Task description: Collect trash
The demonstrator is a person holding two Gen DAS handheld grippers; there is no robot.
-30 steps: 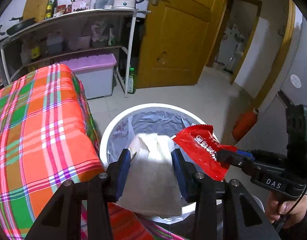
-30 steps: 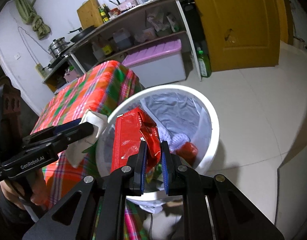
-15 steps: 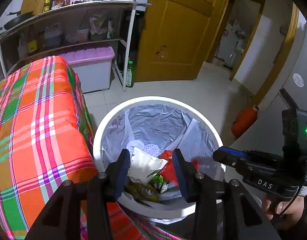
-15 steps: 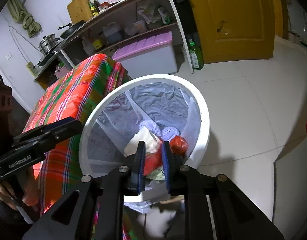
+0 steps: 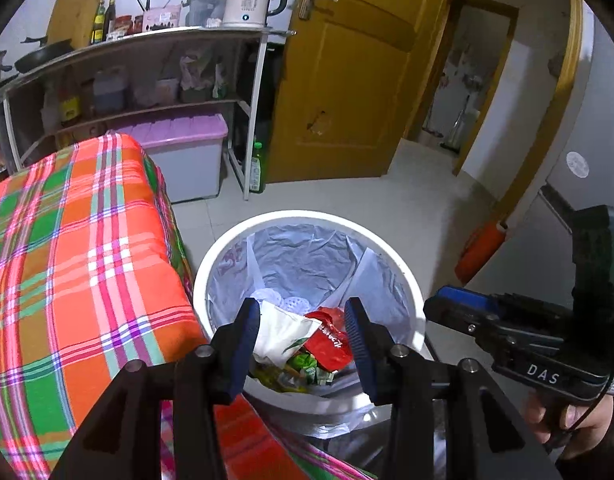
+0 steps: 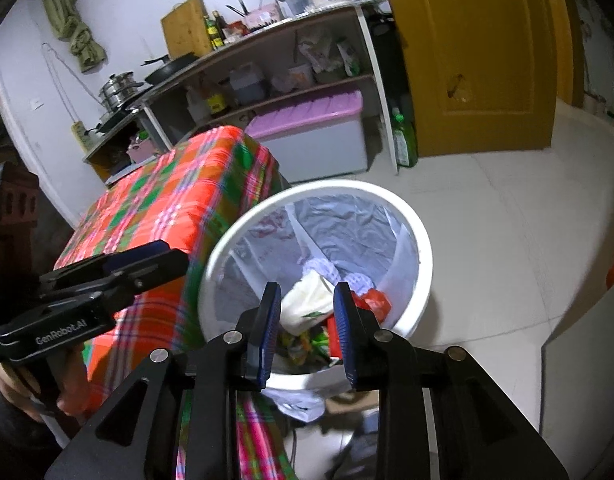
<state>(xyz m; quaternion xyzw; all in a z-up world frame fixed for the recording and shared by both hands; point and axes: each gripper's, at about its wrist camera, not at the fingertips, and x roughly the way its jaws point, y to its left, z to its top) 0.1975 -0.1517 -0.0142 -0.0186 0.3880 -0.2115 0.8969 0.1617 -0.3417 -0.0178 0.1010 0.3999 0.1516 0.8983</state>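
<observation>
White bin (lined, holding a white packet and red wrapper) beside the plaid table's corner. Left hand-held gripper and right hand-held gripper hover above, both spread, empty.

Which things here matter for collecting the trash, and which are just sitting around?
For the job: white bin, white packet, red wrapper, left tongs, right tongs.
Lying about: kettle, purple-lidded box, green bottle.

"das" on the right gripper; "genrobot.ai" on the left gripper.
</observation>
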